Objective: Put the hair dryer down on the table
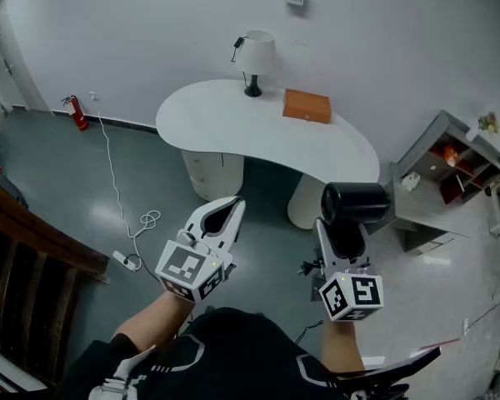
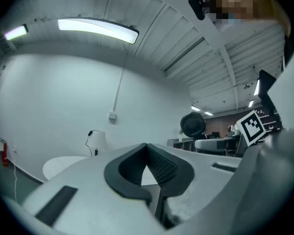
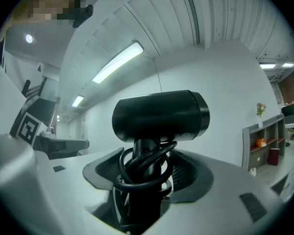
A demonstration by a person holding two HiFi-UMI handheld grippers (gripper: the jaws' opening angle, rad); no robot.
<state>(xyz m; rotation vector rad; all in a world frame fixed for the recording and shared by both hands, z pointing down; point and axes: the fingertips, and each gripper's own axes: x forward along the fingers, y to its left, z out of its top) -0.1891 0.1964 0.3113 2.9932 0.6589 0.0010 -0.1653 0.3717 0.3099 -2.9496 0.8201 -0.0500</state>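
Right gripper view: jaws clamp hair dryer (image 3: 159,115) w/ cord (image 3: 139,177) | left gripper view: jaws together, empty

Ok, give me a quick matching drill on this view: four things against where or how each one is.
Things: 1 hair dryer; 2 lamp; 3 orange box; 4 left gripper.
States: A jaws together, empty; B on the table, nearest the wall; C held in the right gripper; D on the table, right of the lamp.
Pairs: 1-C, 2-B, 3-D, 4-A.
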